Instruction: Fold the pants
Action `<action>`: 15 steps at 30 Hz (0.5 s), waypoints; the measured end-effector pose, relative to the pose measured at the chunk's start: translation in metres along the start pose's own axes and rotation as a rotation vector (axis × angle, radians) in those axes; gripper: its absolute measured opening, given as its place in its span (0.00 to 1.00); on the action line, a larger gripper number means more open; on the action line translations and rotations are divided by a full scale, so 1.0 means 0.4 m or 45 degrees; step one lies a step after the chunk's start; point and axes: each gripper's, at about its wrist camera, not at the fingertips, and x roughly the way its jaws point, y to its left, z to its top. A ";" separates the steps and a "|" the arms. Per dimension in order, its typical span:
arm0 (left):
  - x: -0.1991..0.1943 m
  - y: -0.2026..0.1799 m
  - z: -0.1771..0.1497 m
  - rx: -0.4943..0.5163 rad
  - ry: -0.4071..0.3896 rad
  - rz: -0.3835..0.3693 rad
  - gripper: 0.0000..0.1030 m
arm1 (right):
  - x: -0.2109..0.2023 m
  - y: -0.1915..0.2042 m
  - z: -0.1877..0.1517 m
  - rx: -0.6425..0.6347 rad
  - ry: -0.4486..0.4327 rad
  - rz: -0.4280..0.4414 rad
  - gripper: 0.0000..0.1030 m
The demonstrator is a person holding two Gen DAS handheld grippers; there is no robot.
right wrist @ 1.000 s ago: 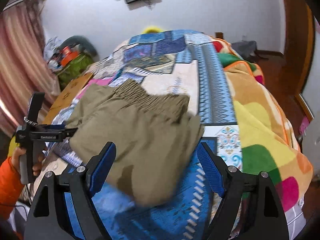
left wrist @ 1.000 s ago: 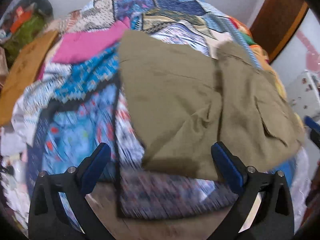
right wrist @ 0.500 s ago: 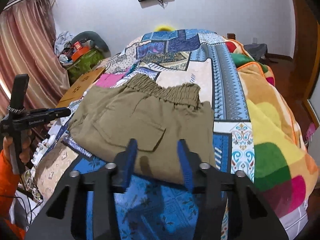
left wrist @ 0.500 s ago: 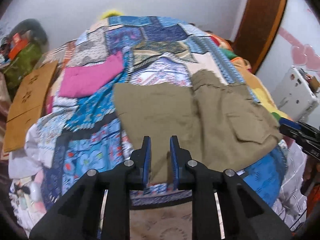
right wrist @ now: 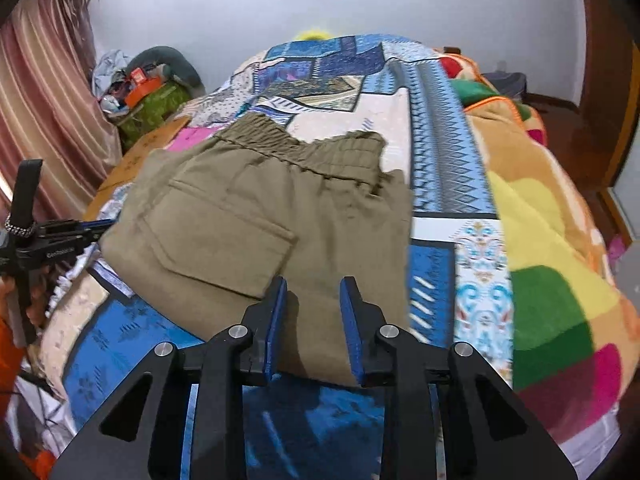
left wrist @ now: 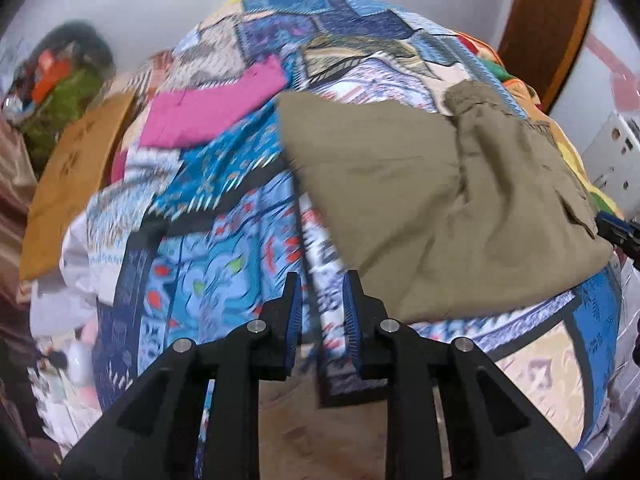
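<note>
Olive-green pants lie folded into a squarish bundle on the patterned bedspread; in the right wrist view the pants show their elastic waistband at the far side and a back pocket on top. My left gripper hovers above the bedspread just left of the bundle's near corner, jaws nearly closed with a narrow gap, holding nothing. My right gripper hovers over the bundle's near edge, jaws narrowly apart, empty. The left gripper also shows at the left edge of the right wrist view.
A pink garment lies on the bed beyond the pants. A brown cardboard sheet and a pile of clutter sit left of the bed. A multicoloured blanket covers the bed's right side. A wooden door frame stands at right.
Both grippers went from wide open to nearly closed and drew back from the pants. The pants stay folded on the bed; the left view has since swung left, closer to the bedspread.
</note>
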 end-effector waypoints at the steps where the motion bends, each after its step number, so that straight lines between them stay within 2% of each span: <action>1: 0.001 0.008 -0.005 -0.003 0.003 0.032 0.22 | -0.006 -0.008 -0.007 -0.005 0.003 -0.024 0.22; 2: 0.002 0.019 -0.013 -0.010 0.002 0.058 0.22 | -0.006 -0.013 -0.008 0.000 0.005 -0.033 0.22; 5: -0.005 0.058 -0.022 -0.077 0.018 0.056 0.22 | -0.025 -0.042 -0.020 0.041 0.007 -0.055 0.22; 8: -0.035 0.079 -0.006 -0.134 -0.003 0.022 0.23 | -0.039 -0.059 -0.022 0.060 0.014 -0.102 0.25; 10: -0.058 0.075 0.021 -0.140 -0.040 -0.024 0.27 | -0.056 -0.069 -0.016 0.080 0.008 -0.106 0.25; 11: -0.068 0.067 0.035 -0.134 -0.061 -0.043 0.39 | -0.062 -0.072 -0.011 0.086 0.004 -0.109 0.25; 12: -0.075 0.057 0.053 -0.123 -0.085 -0.056 0.55 | -0.067 -0.074 -0.007 0.088 -0.002 -0.111 0.27; 14: -0.081 0.033 0.085 -0.103 -0.134 -0.062 0.68 | -0.075 -0.079 0.008 0.098 -0.025 -0.110 0.39; 15: -0.077 0.019 0.102 -0.087 -0.148 -0.065 0.68 | -0.077 -0.083 0.015 0.107 -0.041 -0.108 0.51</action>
